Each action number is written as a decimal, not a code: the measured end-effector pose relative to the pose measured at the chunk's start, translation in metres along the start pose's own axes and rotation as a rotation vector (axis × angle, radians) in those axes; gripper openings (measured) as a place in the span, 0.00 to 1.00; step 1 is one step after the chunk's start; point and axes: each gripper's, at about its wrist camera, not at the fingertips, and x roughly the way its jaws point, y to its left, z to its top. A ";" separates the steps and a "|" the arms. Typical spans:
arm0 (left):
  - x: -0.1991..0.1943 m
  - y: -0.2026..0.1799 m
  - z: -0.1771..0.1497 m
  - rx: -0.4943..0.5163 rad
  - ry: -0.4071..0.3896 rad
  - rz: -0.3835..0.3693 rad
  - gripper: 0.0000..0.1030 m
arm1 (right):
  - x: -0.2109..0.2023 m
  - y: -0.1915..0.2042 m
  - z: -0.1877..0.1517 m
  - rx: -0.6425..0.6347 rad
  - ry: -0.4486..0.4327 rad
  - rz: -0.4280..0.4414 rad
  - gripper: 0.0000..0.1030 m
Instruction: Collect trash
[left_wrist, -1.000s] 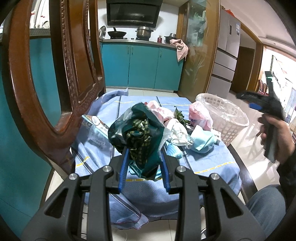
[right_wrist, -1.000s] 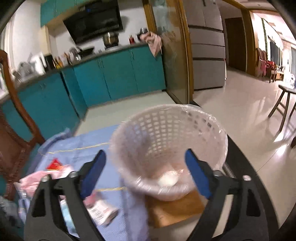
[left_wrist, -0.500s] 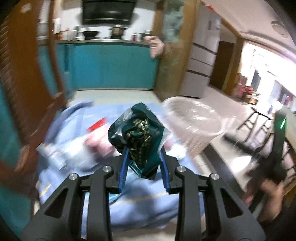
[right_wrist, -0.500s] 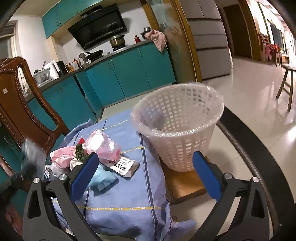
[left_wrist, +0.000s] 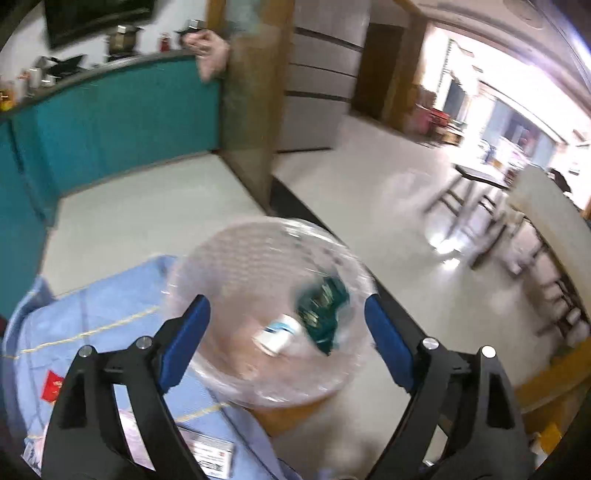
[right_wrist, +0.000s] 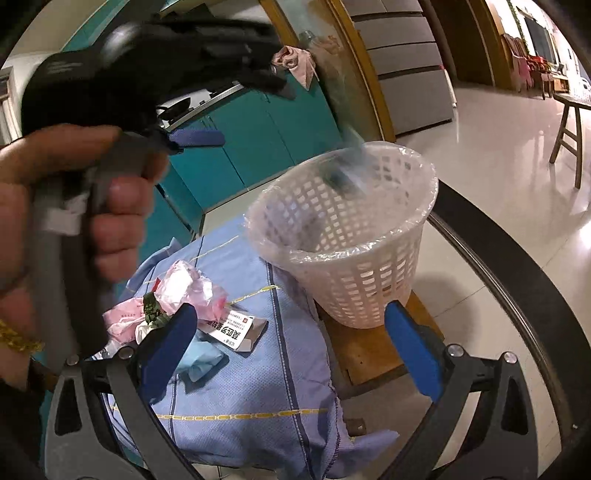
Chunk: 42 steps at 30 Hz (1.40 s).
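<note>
Swung from the desk to above the white lattice plastic basket (left_wrist: 266, 258), the left gripper (left_wrist: 286, 339) has just opened its jaws wide and let go of the dark green crumpled wrapper (left_wrist: 323, 314), now inside the basket.
Right gripper (right_wrist: 291, 350) hangs wide and empty; the pink plastic bag (right_wrist: 184, 288), the light blue crumpled piece (right_wrist: 201, 360) and the printed packet (right_wrist: 240, 332) still lie on the blue cloth (right_wrist: 258, 387).

- Left wrist view: strong motion blur throughout; overexposed daylight glare at 2 o'clock.
- Right wrist view: dimmer, sharper; blurred hand (right_wrist: 66, 206) at 9 o'clock.
- Both: fisheye curvature, dark vignetted corners.
</note>
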 end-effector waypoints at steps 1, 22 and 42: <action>-0.004 0.007 -0.003 -0.022 -0.007 0.000 0.83 | 0.000 0.001 -0.001 -0.007 0.001 0.001 0.96; -0.221 0.152 -0.305 -0.264 -0.250 0.382 0.96 | -0.043 0.059 -0.039 -0.219 -0.092 0.102 0.96; -0.217 0.143 -0.324 -0.261 -0.196 0.360 0.96 | -0.057 0.089 -0.063 -0.343 -0.111 0.150 0.96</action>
